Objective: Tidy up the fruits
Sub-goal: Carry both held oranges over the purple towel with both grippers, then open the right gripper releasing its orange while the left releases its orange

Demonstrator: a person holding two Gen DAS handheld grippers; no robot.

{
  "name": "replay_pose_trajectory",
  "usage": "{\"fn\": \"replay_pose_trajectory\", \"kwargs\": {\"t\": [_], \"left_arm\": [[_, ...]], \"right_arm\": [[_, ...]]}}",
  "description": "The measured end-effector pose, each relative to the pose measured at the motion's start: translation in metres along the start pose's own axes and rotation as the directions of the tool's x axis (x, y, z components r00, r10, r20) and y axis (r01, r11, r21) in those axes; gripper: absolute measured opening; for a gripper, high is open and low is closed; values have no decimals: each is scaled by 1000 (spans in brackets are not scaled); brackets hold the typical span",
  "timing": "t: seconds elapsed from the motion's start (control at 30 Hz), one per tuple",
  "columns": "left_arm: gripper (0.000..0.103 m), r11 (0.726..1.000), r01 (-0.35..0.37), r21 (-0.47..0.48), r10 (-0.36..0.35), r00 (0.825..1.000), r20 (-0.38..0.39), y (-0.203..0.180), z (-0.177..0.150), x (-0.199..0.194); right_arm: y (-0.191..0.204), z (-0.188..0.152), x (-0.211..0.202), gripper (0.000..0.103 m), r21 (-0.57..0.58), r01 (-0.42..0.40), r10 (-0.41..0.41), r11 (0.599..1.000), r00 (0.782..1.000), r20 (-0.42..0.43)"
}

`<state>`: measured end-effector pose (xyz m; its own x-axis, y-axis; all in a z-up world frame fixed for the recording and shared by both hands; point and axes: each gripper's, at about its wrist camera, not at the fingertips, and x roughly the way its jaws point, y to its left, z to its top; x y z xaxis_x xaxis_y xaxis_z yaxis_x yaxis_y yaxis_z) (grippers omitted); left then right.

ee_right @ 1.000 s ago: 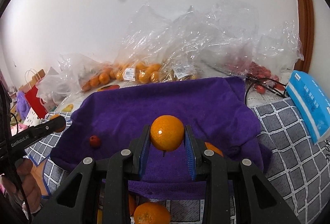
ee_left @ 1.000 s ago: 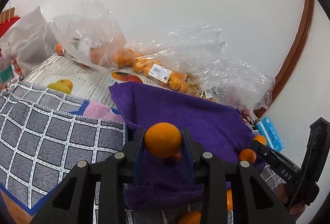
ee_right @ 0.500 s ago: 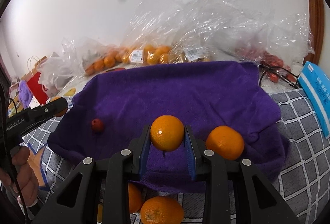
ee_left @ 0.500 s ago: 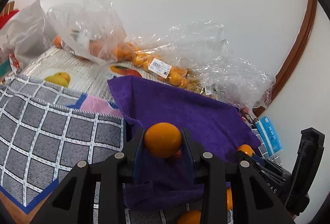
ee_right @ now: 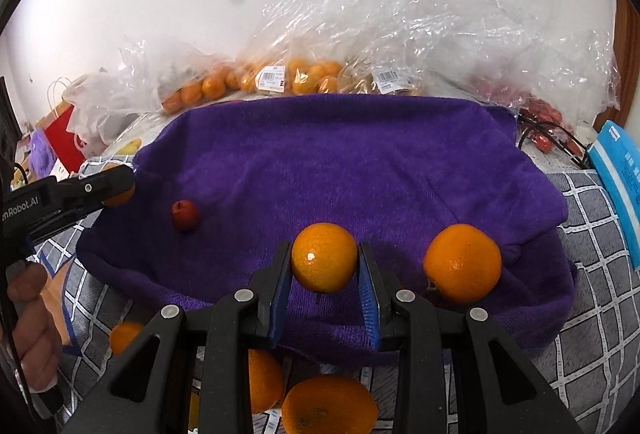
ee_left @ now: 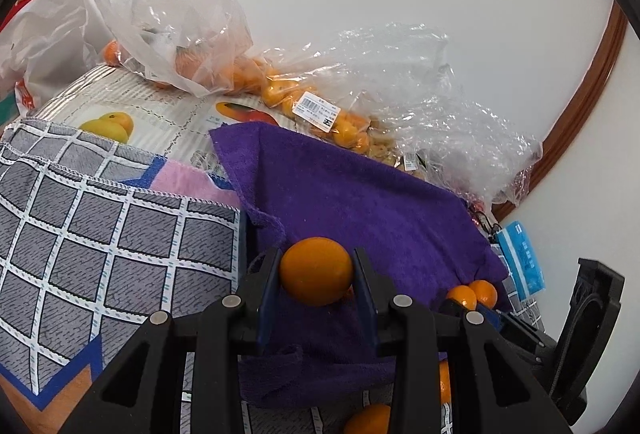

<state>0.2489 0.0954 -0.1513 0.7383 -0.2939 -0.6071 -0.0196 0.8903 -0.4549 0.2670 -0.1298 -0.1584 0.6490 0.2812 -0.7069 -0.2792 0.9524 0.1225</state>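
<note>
Fuzzy purple towel, crinkly glossy plastic bags

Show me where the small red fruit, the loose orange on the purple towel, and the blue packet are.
small red fruit (ee_right: 185, 215), right wrist view, middle of its skin.
loose orange (ee_right: 462, 263), right wrist view, centre of its front.
blue packet (ee_right: 621, 180), right wrist view, on its printed face.

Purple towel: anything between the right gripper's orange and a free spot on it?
Nothing visible blocks it. The right gripper holds its orange over the purple towel; a loose orange sits right, a small red fruit left, with bare towel ahead.
</note>
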Motion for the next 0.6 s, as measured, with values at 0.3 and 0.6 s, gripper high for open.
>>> {"fn": "replay_pose_trajectory", "kwargs": {"t": [0.3,0.6], "left_arm": [[33,999,-18,32,20,999,-35,-8,-5,10],[33,998,-45,48,46,999,-20,-11,-6,12]], "right_arm": [[-2,0,0,32,5,33,-33,999,999,1],[0,-1,-3,39,-6,54,-53,999,998,17]]}}
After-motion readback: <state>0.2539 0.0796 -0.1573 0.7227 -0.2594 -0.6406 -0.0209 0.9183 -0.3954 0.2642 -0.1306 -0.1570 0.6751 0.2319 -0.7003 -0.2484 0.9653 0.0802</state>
